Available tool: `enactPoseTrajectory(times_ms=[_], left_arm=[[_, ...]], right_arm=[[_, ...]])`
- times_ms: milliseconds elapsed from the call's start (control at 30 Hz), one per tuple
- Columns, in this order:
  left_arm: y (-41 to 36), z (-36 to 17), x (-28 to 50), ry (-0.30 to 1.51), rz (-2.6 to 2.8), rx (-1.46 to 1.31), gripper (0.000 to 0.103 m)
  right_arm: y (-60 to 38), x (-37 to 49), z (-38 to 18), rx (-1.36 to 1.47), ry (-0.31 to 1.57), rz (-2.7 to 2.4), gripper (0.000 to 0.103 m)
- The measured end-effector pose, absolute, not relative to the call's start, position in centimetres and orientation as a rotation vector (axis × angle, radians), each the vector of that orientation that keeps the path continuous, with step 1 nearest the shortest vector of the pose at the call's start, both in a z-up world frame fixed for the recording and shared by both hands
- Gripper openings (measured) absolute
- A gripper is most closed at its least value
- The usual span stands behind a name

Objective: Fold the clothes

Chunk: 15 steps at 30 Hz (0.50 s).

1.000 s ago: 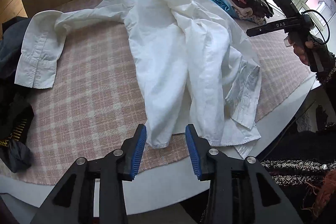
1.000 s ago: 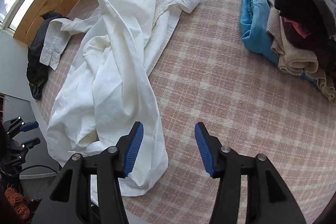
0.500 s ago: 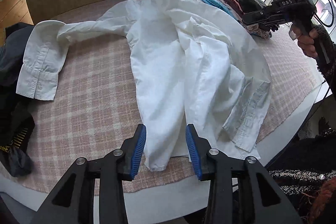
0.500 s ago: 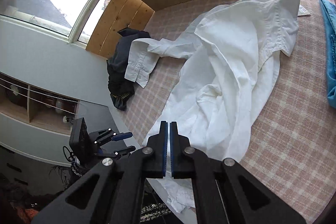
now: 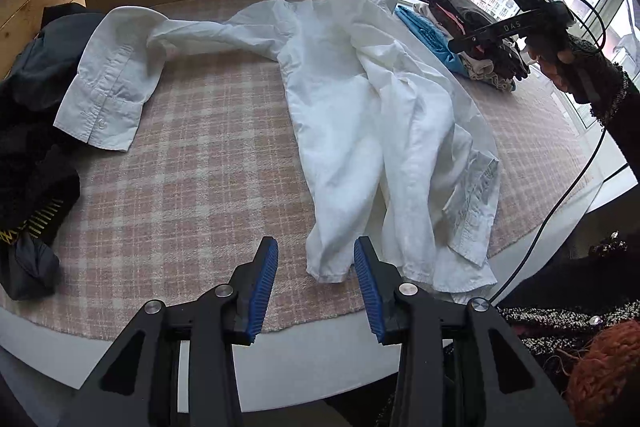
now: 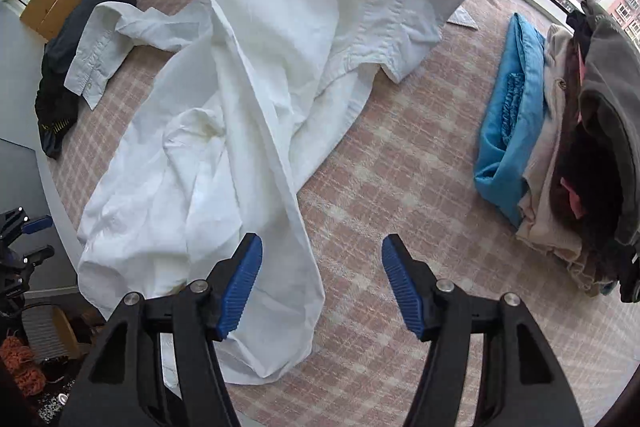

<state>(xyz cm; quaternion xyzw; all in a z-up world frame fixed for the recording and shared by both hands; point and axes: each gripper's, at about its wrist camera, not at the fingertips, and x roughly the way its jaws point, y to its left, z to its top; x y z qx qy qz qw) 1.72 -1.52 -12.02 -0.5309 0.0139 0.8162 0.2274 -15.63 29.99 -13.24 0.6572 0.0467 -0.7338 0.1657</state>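
While both tools hang spread with nothing between their blue pads, the left tool (image 5: 315,281) sits just short of the white shirt (image 5: 360,115), whose crumpled hem lies right ahead of its right pad on the pink plaid cloth (image 5: 192,187) covering the tabletop. Seen from the right tool (image 6: 322,285), the shirt sprawls ahead and to the left, its near fold under the left pad, one cuffed sleeve (image 6: 90,63) reaching far left onto dark clothes (image 6: 56,99). Folded clothes stack (image 6: 560,155) is ahead right.

L wrist cam looked low from table's near edge across the white shirt (image 5: 360,115); R cam looked down from opposite side, sharing it.
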Motion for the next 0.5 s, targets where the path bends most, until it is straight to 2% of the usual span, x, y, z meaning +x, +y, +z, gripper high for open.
enactPoseTrajectory(times_ms=[200, 267, 367, 500], left_arm=[[4.7, -9.4, 2.3, 0.169, 2.093, -1.334, 0.039], [7.6, -9.2, 2.4, 0.222, 2.033, -1.295, 0.045], [11.8, -10.8, 2.1, 0.314, 1.933, -1.303, 0.045], [15.8, -15.5, 1.9, 0.461, 1.822, -1.414, 0.045]], right_arm=[[33.4, -14.9, -16.2, 1.873, -0.092, -2.050, 0.062], [32.7, -15.1, -16.6, 1.857, -0.014, -2.056, 0.062], [31.8, -15.4, -17.8, 1.853, 0.071, -2.036, 0.062], [31.5, -15.6, -19.4, 1.868, 0.091, -1.997, 0.063]])
